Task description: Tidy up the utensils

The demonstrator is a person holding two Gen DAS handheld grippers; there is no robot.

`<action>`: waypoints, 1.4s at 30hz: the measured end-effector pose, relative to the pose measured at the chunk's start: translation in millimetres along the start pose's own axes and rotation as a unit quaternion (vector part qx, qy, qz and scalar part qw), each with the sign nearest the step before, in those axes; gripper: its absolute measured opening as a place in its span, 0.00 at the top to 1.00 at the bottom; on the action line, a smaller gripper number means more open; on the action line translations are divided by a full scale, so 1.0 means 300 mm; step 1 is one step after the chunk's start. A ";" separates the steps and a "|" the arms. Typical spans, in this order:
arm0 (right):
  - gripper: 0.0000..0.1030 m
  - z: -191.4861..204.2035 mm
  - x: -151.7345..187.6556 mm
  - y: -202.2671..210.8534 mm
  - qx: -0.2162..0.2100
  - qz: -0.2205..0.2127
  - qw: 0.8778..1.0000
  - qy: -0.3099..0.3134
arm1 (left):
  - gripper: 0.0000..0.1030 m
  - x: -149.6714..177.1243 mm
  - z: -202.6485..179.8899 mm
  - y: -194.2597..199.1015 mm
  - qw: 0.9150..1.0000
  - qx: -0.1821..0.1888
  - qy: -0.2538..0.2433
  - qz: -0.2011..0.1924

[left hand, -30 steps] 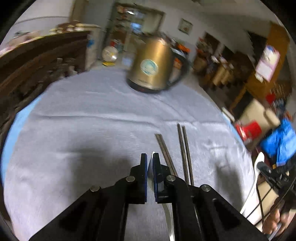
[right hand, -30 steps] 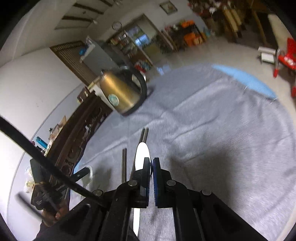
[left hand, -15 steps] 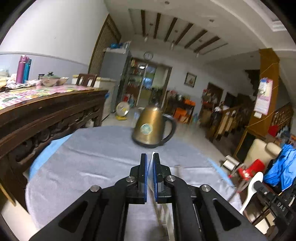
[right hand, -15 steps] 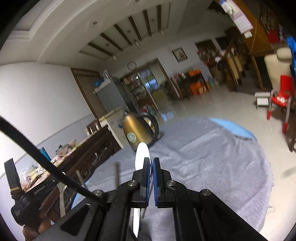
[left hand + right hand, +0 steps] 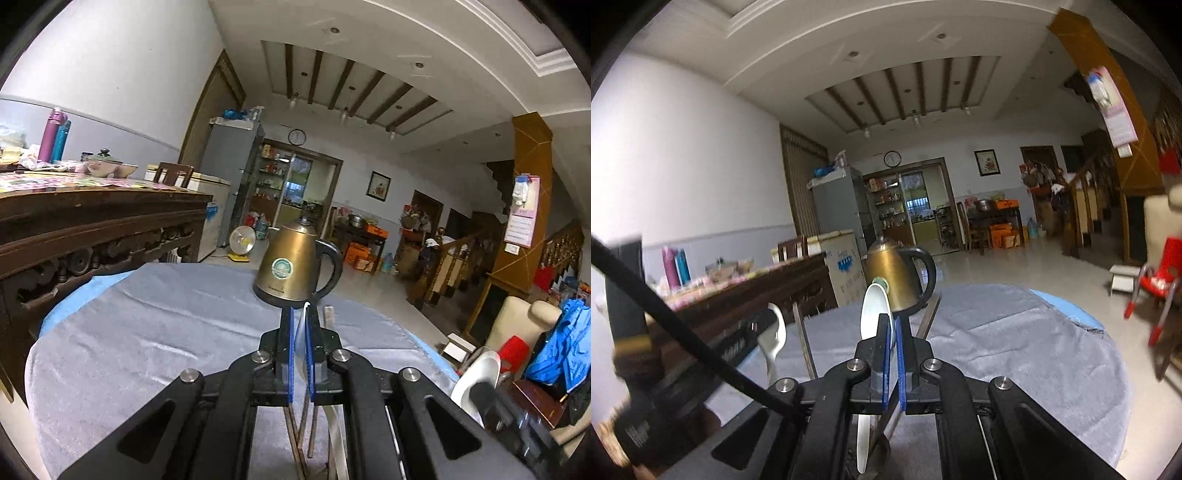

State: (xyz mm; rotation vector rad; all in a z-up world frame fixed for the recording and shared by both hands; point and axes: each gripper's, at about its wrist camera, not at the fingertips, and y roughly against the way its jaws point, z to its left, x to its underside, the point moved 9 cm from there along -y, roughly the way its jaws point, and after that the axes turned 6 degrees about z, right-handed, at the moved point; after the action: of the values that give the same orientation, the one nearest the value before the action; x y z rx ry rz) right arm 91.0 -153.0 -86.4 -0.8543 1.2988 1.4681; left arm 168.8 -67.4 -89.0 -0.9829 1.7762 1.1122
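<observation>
My left gripper point(image 5: 301, 323) is shut on a white spoon point(image 5: 305, 314), held level above the grey tablecloth point(image 5: 147, 332). The same spoon shows in the right wrist view point(image 5: 775, 339). My right gripper point(image 5: 893, 332) is shut on another white spoon point(image 5: 874, 306), whose bowl sticks up past the fingers; it also shows in the left wrist view point(image 5: 476, 376). Dark chopsticks point(image 5: 328, 314) lie on the cloth beyond and under the left gripper, and show in the right wrist view point(image 5: 803, 332).
A brass kettle point(image 5: 291, 269) with a black handle stands at the table's far side. A dark carved sideboard point(image 5: 92, 229) runs along the left. Chairs and a blue jacket point(image 5: 557, 343) are to the right, off the table.
Both grippers have tilted up from looking down at the table to looking level across the room, each still holding its spoon. The chopsticks stayed on the cloth.
</observation>
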 end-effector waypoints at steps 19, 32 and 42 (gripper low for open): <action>0.97 -0.020 0.091 -0.003 -0.005 0.046 0.999 0.008 | 0.94 0.138 -0.018 0.001 0.999 -0.022 -0.047 0.011; 0.96 -0.013 0.112 0.006 -0.023 0.064 0.998 0.015 | 0.94 0.197 -0.038 0.085 0.997 0.024 -0.061 0.052; 0.59 -0.017 0.115 0.024 -0.045 0.081 0.996 0.005 | 0.65 0.218 -0.038 0.201 0.994 0.046 -0.081 0.062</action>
State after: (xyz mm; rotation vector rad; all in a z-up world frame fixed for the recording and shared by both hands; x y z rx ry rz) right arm 73.5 -150.6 -117.4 -0.8303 1.3440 1.6623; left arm 87.6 -71.8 -126.5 -0.7149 1.7575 1.1427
